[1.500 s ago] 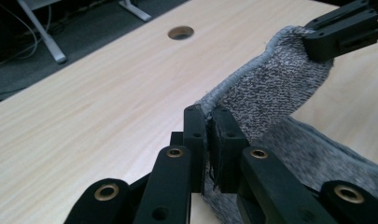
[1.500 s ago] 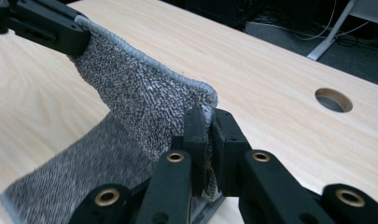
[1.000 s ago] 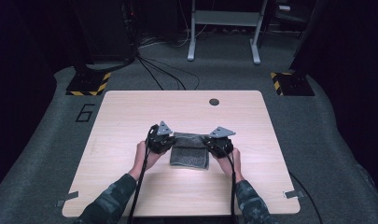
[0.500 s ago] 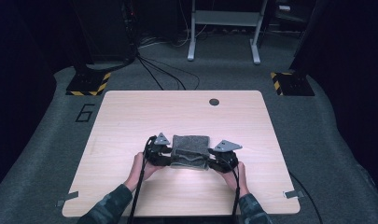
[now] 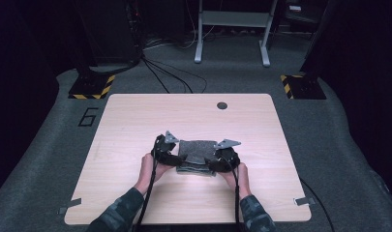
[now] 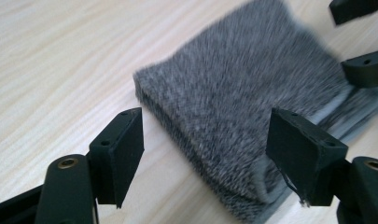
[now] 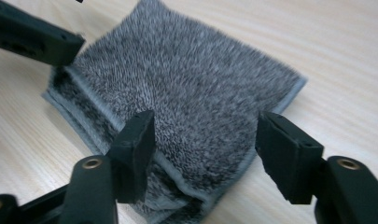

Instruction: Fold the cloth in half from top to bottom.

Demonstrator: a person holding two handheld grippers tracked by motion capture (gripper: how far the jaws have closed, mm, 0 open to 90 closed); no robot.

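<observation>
A folded grey towel (image 5: pixel 197 155) lies flat on the wooden table (image 5: pixel 135 121), slightly nearer than its middle. My left gripper (image 5: pixel 176 158) is at the towel's left end and my right gripper (image 5: pixel 215 163) at its right end. In the left gripper view the jaws (image 6: pixel 210 154) stand apart around the folded corner of the towel (image 6: pixel 242 93) without pressing on it. In the right gripper view the jaws (image 7: pixel 210 154) likewise straddle the hemmed edge of the towel (image 7: pixel 186 84). Both pairs of jaws have just been opening. The other gripper's jaws appear at the far side of each gripper view.
A small dark round hole (image 5: pixel 222 105) sits near the table's far edge. Bare wood surrounds the towel on all sides. Beyond the table are grey carpet, black cables (image 5: pixel 169 77), two yellow-and-black striped bases (image 5: pixel 93 86) and a metal frame (image 5: pixel 232 19).
Both grippers, shut on the towel's edge a second ago, have spread their jaws and let it go. The hands drew a little nearer, and the towel now lies folded smaller.
</observation>
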